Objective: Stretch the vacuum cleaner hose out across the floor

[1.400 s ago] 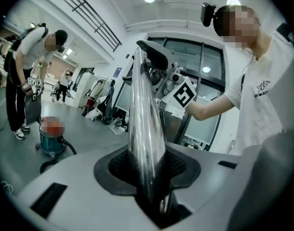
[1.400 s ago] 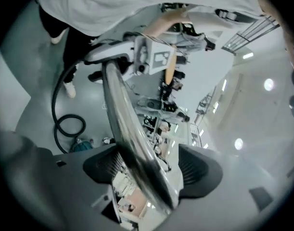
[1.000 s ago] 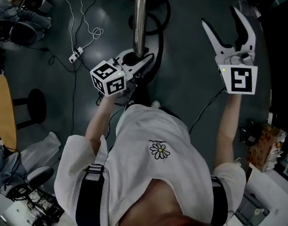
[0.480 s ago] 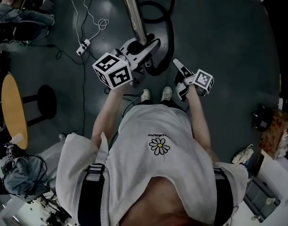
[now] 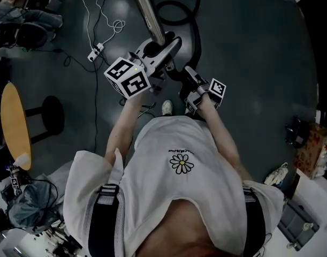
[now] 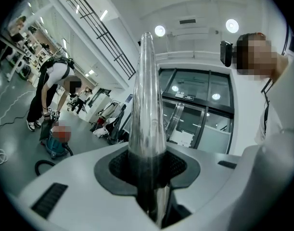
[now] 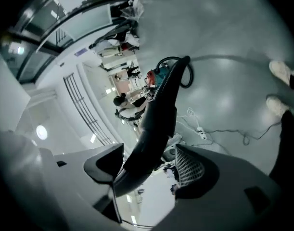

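The vacuum cleaner's shiny metal tube [image 5: 146, 10] rises from my left gripper [image 5: 157, 48], which is shut on it. In the left gripper view the tube [image 6: 147, 109] stands upright, clamped between the dark pads of the left gripper [image 6: 147, 173]. The black hose [image 5: 180, 14] loops on the floor beyond and curves down to my right gripper [image 5: 188, 75]. In the right gripper view the black hose end [image 7: 159, 119] lies between the jaws of the right gripper [image 7: 149, 163], against the left pad and clear of the meshed right pad [image 7: 189, 166]. Its jaws are open.
A white power strip with looped cable [image 5: 97, 49] lies on the dark floor at the left. A round wooden table [image 5: 12, 123] and black stool [image 5: 50, 113] stand further left. My shoe [image 5: 167, 107] is just below the grippers. Bags [image 5: 309, 150] sit at the right.
My right gripper has come down from high at the right to the hose beside the left gripper. The left gripper has shifted slightly with the tube, which now leans left.
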Tool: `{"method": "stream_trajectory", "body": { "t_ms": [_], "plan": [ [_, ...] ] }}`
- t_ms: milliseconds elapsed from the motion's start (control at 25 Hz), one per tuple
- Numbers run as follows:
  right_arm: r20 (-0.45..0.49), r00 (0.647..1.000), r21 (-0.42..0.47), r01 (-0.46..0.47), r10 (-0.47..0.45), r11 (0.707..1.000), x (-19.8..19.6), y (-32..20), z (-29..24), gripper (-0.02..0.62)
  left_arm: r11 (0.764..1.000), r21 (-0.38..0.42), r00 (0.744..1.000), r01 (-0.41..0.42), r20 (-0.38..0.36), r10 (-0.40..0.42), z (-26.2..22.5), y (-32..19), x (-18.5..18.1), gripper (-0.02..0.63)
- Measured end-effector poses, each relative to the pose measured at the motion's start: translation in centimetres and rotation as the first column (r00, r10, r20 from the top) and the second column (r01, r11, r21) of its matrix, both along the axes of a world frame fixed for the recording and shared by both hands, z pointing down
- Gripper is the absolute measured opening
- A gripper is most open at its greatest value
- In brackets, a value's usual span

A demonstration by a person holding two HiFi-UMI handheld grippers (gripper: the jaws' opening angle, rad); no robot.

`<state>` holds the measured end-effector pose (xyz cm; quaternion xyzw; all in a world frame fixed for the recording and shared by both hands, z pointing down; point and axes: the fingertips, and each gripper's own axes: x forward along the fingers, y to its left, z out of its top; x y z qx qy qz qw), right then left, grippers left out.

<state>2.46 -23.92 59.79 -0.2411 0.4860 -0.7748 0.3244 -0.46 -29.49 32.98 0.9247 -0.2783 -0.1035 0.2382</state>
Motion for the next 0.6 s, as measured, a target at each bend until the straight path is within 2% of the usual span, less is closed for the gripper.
{"method": "stream_trajectory", "body": {
  "t_ms": [80,120,200,280,320,440,520,600],
  "plan": [
    [0.142,0.988,-0.003,-0.053,0.053,0.999,-1.4,-0.6,-1.6,0.347,1.000,0.010,0.999,0.013,-0.039,-0.013,-0.5,-0.3,-0.5,0.132],
    [0.220,0.972,0.004,-0.086,0.084,0.996,-2.0,-1.0,-2.6,0.347,1.000,0.013,0.999,0.016,-0.050,-0.015,-0.6,-0.4,-0.7,0.132],
    [0.367,0.920,0.029,-0.163,0.141,0.986,-2.8,-1.9,-5.1,0.347,1.000,0.010,0.998,0.011,-0.055,-0.010,-0.5,-0.4,-1.0,0.132],
    [0.459,0.869,0.036,-0.225,0.184,0.974,-3.1,-2.8,-7.2,0.346,1.000,0.005,0.999,0.007,-0.051,-0.007,-0.1,-0.3,-1.1,0.132],
    [0.468,0.862,0.032,-0.238,0.196,0.971,-3.1,-3.0,-7.7,0.347,1.000,0.005,0.999,0.009,-0.049,-0.009,0.0,-0.3,-1.2,0.132],
    [0.434,0.879,0.027,-0.232,0.198,0.972,-3.2,-3.3,-7.9,0.333,1.000,0.004,0.999,0.009,-0.035,-0.009,0.2,-0.6,-1.0,0.132],
    [0.427,0.869,-0.019,-0.266,0.249,0.964,-2.7,-3.4,-7.4,0.193,1.000,0.007,1.000,-0.006,0.003,0.006,0.4,-0.8,-0.7,0.132],
    [0.429,0.836,-0.072,-0.347,0.343,0.935,-1.3,-3.7,-7.1,0.153,1.000,0.007,0.997,-0.030,0.067,0.030,0.8,-0.7,-0.7,0.132]
  ]
}}
